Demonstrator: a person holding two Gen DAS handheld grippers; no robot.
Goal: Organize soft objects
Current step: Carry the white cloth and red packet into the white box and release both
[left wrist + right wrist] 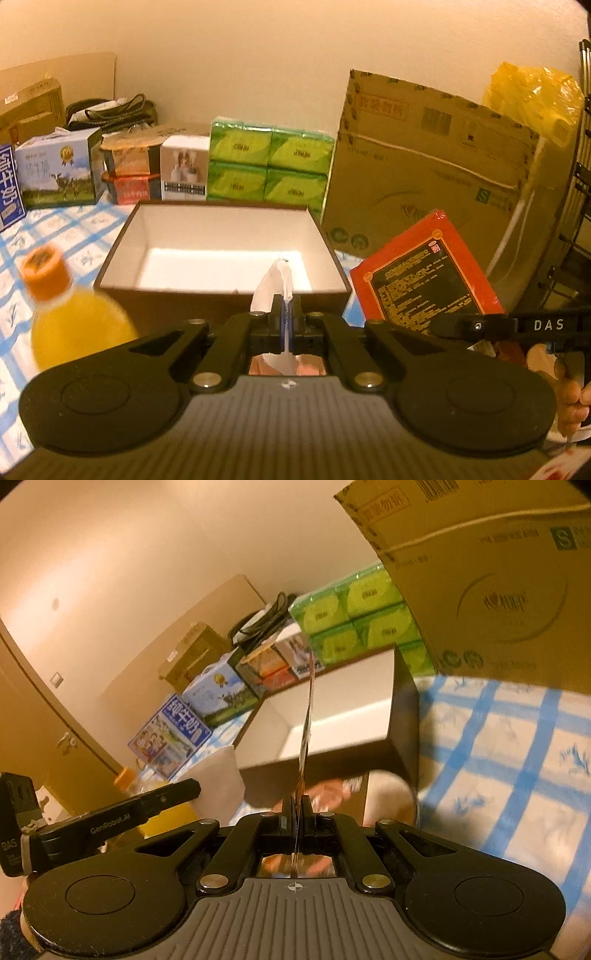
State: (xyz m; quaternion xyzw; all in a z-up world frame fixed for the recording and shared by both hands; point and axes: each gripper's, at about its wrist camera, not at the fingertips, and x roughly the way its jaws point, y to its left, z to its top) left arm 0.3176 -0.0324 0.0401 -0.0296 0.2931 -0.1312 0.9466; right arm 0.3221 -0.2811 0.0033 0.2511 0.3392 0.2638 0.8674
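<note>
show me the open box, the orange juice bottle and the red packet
open box [229, 229], left wrist view, on its white back inner wall
orange juice bottle [74, 325], left wrist view, on its juice-filled body
red packet [424, 273], left wrist view, on its black printed panel

We see a white tissue pack [271, 286] held upright before the open brown box [221, 236]. Our red flat packet [424, 273] hangs tilted, right of the box.
</note>
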